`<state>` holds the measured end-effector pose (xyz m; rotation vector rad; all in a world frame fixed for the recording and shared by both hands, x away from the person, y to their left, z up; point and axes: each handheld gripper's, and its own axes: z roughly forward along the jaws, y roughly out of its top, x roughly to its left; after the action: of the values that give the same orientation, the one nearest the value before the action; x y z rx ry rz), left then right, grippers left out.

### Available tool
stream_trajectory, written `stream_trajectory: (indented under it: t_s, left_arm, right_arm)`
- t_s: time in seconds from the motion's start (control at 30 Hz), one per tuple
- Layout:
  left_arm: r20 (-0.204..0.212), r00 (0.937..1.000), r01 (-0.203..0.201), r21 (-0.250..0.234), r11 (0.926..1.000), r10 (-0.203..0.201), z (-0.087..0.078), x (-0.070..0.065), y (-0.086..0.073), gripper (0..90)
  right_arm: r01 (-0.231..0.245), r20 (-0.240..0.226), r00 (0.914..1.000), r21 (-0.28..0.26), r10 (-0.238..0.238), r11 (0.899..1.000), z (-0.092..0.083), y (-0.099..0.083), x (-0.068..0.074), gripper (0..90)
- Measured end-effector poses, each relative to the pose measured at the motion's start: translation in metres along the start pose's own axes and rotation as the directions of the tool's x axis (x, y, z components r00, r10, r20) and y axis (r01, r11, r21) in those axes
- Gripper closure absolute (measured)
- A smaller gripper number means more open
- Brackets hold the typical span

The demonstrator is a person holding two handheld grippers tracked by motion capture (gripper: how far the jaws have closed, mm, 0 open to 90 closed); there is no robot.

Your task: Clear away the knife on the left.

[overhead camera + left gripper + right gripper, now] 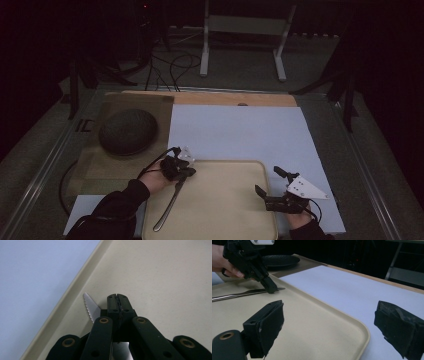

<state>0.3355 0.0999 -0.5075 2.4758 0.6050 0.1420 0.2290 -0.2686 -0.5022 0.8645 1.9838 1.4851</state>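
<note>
Nearest us, our right gripper (pixel 269 188) hovers over the right part of the beige tray (pixel 225 220), its jaws spread wide with nothing between them; in the right gripper view the two black pads stand well apart, one over the tray and one past its rim above the white sheet (pixel 342 287).

Further left, our left gripper (pixel 179 170) has its jaws pressed together on the blade of a table knife (pixel 170 205). In the left gripper view the jaws meet over the blade, and the knife's serrated, pointed tip (pixel 89 307) pokes out just to their left, lying on the tray close to its raised edge. The knife is slim, dull silver metal, its long handle running back along the tray toward the near edge.

Beyond the tray, on a brown mat (pixel 100 160) at the left, sits a dark round plate (pixel 128 131).
</note>
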Motion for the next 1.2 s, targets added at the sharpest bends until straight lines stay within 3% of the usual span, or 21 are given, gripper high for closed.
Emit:
stream_trajectory:
  t_s: [0.53,1.2]
  left_arm:
    - [-0.027,0.9995,0.015,0.01,0.9998,-0.014,-0.009,0.01,-0.011,90.0]
    - [-0.073,0.9955,0.063,0.022,0.9978,-0.061,-0.024,0.024,-0.03,90.0]
  right_arm:
    - [-0.001,0.002,1.0,0.002,0.001,1.0,0.0,0.0,0.0,8.8]
    - [-0.001,0.002,1.0,0.004,0.001,1.0,0.0,0.0,0.0,8.8]
